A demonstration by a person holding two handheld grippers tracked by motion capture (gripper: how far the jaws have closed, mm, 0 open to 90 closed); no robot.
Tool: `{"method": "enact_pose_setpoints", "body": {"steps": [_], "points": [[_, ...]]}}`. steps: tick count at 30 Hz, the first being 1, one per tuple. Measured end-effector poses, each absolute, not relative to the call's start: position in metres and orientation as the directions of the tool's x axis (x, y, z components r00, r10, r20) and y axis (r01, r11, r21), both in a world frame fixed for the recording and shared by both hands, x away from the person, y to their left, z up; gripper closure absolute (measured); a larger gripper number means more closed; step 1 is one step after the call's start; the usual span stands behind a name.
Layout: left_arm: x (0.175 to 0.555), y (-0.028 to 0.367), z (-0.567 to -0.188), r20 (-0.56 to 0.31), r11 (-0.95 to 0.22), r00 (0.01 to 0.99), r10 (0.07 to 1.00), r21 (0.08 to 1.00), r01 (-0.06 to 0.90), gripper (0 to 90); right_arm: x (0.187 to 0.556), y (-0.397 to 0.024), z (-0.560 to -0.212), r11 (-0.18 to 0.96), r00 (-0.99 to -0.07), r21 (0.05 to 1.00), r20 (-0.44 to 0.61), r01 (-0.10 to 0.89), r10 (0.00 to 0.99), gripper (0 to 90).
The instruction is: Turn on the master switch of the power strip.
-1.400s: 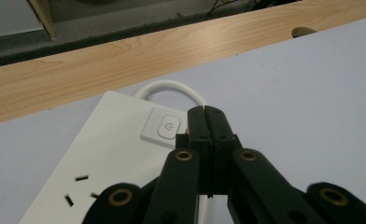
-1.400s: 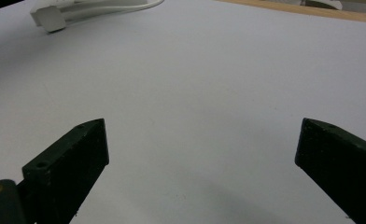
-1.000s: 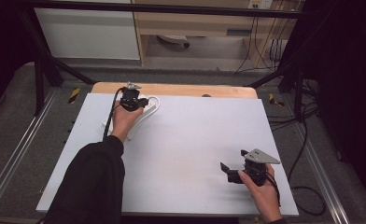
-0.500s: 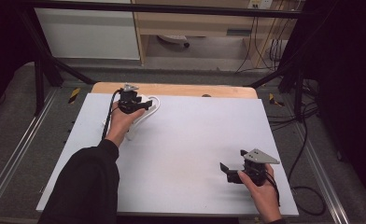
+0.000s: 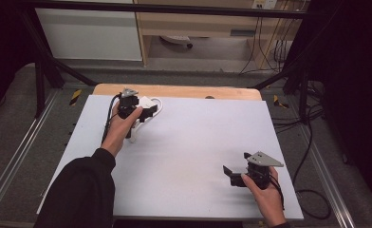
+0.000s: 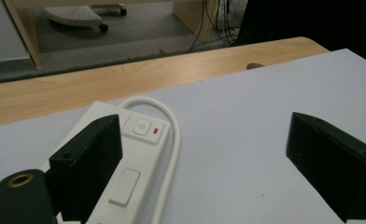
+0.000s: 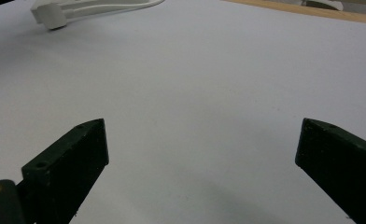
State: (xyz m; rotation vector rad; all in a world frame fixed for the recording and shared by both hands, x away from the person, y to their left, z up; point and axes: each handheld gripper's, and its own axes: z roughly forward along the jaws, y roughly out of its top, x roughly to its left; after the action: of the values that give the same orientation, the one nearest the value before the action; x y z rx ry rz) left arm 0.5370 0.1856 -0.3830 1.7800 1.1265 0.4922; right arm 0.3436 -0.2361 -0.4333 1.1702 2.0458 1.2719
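Note:
A white power strip [image 5: 145, 100] with a red-marked switch [image 6: 144, 128] lies at the far left of the white board. Its white cable [image 6: 172, 140] loops around its end. My left gripper [image 5: 148, 112] hovers just over the strip, open. In the left gripper view, the left jaw stands over the strip's body and the right jaw over bare board, with nothing held between them [image 6: 209, 172]. My right gripper [image 5: 229, 175] rests near the board's front right, open and empty [image 7: 202, 172]. A white plug [image 7: 50, 18] lies far ahead of it.
The white board [image 5: 198, 142] covers a wooden table whose far edge [image 5: 184, 91] shows behind the strip. Black frame bars and floor cables surround the table. A cabinet and a wheeled base stand on the floor beyond.
My left hand has shifted and turned a little over the power strip. The right gripper has not moved.

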Motion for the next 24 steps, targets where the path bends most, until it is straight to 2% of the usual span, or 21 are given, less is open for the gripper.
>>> {"method": "enact_pose_setpoints", "body": {"steps": [7, 24], "points": [[0.526, 0.187, -0.380, -0.162, -0.120, 0.514, 0.843, 0.874, 0.472, 6.8, 0.344, -0.236, -0.433, 0.212, -0.532, 0.883, 0.051, 0.420, 0.845, 3.1], [0.489, 0.194, -0.372, -0.196, -0.091, 0.545, 0.815, 0.885, 0.456, 6.7, 0.344, -0.236, -0.434, 0.214, -0.532, 0.882, 0.049, 0.421, 0.846, 3.1]]}}
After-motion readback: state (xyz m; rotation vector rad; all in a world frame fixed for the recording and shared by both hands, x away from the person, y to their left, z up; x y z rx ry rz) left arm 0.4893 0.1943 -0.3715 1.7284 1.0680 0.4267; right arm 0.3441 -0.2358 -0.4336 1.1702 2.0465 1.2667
